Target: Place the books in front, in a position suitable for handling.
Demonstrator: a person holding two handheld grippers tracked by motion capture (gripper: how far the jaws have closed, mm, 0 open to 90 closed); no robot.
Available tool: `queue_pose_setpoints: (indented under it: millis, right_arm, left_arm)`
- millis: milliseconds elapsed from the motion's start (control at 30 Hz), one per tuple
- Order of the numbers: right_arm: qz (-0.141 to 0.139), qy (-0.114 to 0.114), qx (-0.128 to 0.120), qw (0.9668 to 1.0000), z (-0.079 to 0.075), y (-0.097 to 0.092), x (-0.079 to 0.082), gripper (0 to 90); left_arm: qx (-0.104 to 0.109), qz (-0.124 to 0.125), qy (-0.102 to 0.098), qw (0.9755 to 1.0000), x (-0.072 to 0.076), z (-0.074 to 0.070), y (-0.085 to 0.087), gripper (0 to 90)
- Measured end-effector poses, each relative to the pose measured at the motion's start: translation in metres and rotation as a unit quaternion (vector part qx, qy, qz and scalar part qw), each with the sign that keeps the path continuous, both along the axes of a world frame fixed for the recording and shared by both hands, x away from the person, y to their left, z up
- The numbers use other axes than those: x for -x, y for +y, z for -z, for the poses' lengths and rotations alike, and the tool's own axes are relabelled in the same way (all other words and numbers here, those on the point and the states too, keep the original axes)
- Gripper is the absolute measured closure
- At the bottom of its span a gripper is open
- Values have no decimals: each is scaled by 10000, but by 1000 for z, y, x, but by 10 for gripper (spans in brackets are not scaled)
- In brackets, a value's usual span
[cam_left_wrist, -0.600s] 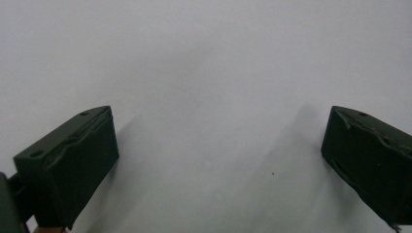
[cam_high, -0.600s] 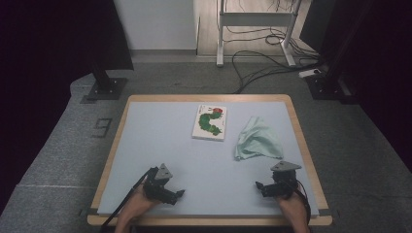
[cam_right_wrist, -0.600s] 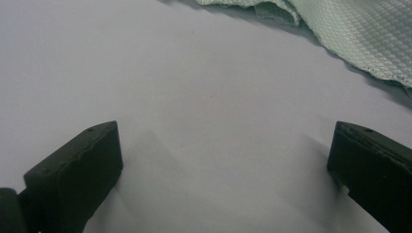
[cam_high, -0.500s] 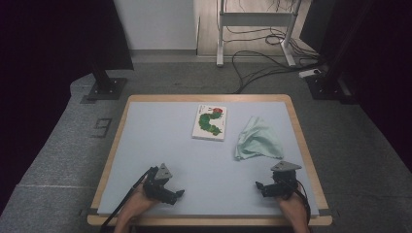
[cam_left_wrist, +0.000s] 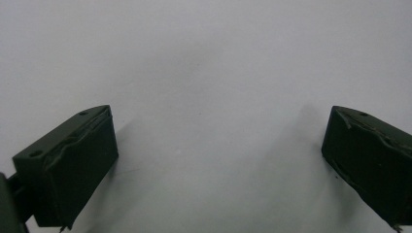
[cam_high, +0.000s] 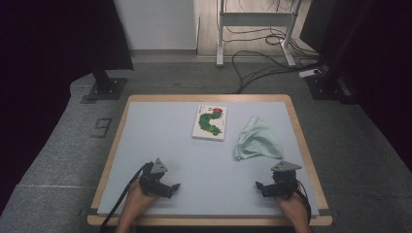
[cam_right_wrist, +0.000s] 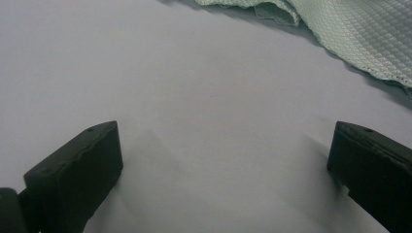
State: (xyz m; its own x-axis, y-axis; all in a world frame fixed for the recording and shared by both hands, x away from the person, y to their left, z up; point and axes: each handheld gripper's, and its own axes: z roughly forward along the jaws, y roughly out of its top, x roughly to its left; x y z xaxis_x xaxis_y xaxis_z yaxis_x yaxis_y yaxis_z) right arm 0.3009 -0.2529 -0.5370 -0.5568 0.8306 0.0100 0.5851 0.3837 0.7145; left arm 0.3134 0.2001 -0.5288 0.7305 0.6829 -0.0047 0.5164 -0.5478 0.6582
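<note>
A white picture book (cam_high: 210,123) with a green caterpillar on its cover lies flat at the middle of the table's far half. To its right lies a crumpled pale green cloth (cam_high: 256,141), whose edge also runs along the top of the right gripper view as the cloth (cam_right_wrist: 340,29). My left gripper (cam_high: 174,188) rests near the front left of the table, open, with bare tabletop between its jaws (cam_left_wrist: 221,160). My right gripper (cam_high: 260,187) sits at the front right, just below the cloth, open and holding nothing (cam_right_wrist: 226,165).
The table (cam_high: 160,141) has a pale blue-grey top inside a wooden rim. Black stand bases sit on the floor at the far left (cam_high: 106,87) and far right (cam_high: 330,87). Cables (cam_high: 262,63) trail across the floor behind the table.
</note>
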Motion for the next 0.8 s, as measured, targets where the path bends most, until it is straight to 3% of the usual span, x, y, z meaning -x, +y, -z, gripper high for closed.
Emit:
queue_pose_setpoints:
  millis: [400, 800]
  right_arm:
    - [50, 99, 67, 9999, -3, 2, -1, 0]
    - [-53, -163, -51, 9998, -19, 3, -14, 0]
  left_arm:
    - [27, -52, -7, 10000, 1, 0, 0, 0]
    - [23, -56, -18, 10000, 1, 0, 0, 0]
